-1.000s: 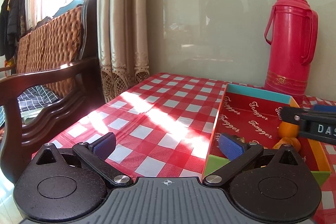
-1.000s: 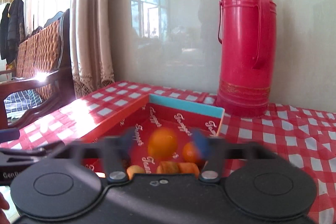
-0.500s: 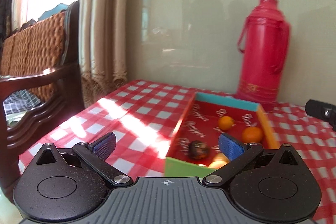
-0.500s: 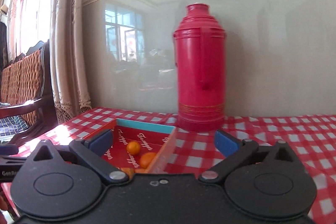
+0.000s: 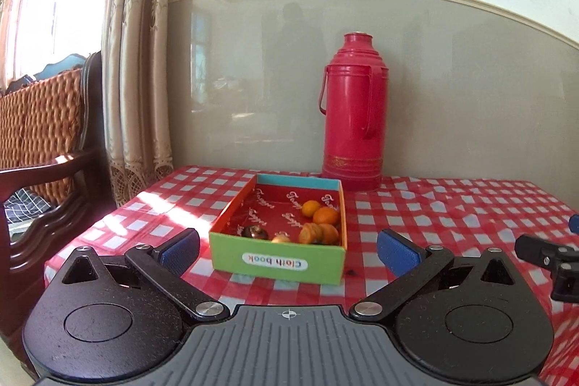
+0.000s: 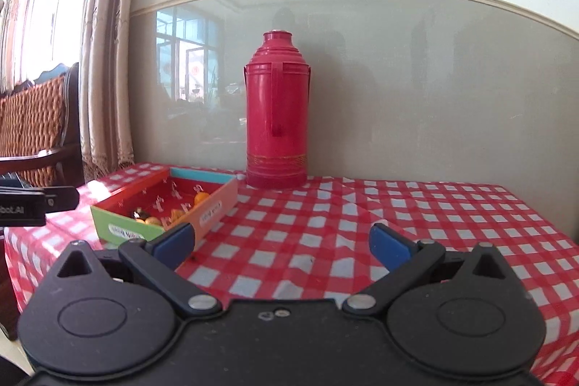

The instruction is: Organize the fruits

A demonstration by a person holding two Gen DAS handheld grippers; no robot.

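A shallow cardboard box (image 5: 275, 263) with a green front wall and red inside stands on the checked table. It holds several small oranges (image 5: 325, 215), a dark round fruit (image 5: 254, 232) and a pale piece. My left gripper (image 5: 287, 250) is open and empty, pulled back in front of the box. My right gripper (image 6: 281, 244) is open and empty, to the right of the box (image 6: 123, 231). The right gripper's tip shows at the right edge of the left wrist view (image 5: 550, 255).
A tall red thermos (image 5: 353, 113) stands behind the box against the wall; it also shows in the right wrist view (image 6: 277, 111). The table has a red-and-white checked cloth (image 6: 362, 216). A wooden wicker chair (image 5: 39, 140) and curtains (image 5: 137, 60) are to the left.
Both grippers have drawn back and up from the box. The right gripper left an orange in the box and now stands open to its right. The whole box is in view.
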